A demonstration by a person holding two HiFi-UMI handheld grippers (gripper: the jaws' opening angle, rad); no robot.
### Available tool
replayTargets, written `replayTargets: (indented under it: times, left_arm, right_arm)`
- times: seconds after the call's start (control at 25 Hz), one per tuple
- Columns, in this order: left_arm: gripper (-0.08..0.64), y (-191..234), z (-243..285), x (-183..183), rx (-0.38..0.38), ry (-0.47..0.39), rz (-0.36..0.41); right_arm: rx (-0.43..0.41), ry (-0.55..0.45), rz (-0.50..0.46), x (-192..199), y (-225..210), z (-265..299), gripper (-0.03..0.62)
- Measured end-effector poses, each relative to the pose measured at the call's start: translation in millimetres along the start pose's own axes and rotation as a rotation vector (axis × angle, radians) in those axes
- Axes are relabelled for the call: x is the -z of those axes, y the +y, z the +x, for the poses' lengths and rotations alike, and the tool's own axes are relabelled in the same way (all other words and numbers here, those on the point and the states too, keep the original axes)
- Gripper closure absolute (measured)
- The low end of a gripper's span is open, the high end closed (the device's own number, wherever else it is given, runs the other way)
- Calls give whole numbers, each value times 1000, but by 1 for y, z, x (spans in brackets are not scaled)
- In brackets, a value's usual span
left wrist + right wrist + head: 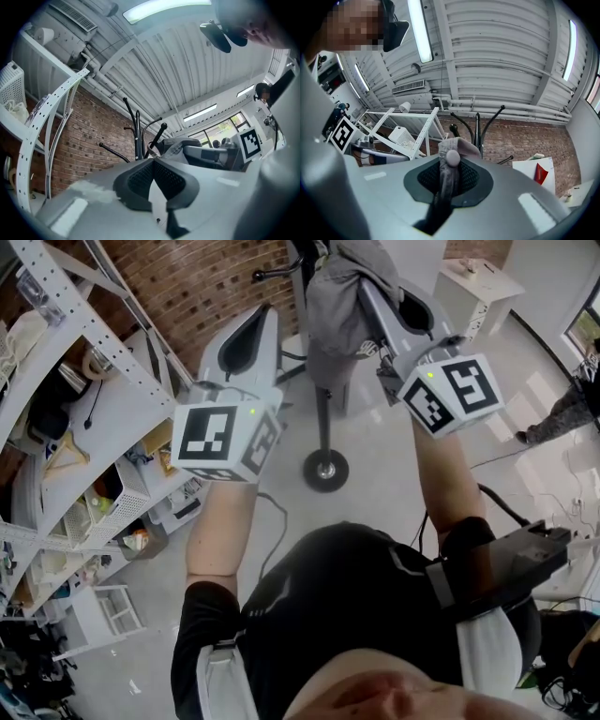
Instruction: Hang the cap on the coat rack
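Cap [452,157] is up in the air, pinched by its grey fabric (top button showing) between the jaws of the right gripper [449,165], which are clenched on it. It sits just in front of the coat rack [477,133], approx. level w/ the black hooks. The nearest knobbed hook [453,129] pokes up right behind it; touching or not, can't tell. So pick-up and carry look done, but hanging is not yet done: the cap hangs from the jaws, not from a hook. Left gripper [151,160] has its jaws closed together on nothing and is held beside the right one. Left to do, I'd judge: drape cap over a hook, let go, pull back.
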State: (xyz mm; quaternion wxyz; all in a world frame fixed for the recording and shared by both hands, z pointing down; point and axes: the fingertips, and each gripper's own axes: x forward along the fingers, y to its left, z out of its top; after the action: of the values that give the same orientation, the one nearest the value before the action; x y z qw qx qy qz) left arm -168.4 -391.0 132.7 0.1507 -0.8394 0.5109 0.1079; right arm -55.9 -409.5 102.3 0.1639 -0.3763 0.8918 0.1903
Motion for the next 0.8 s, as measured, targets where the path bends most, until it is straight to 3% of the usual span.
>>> replayTargets:
  times: [0.8]
  left_arm:
    - [571,18,21,44,-31,84,-14]
  right_arm:
    - [59,124,66,91,-29,34,558]
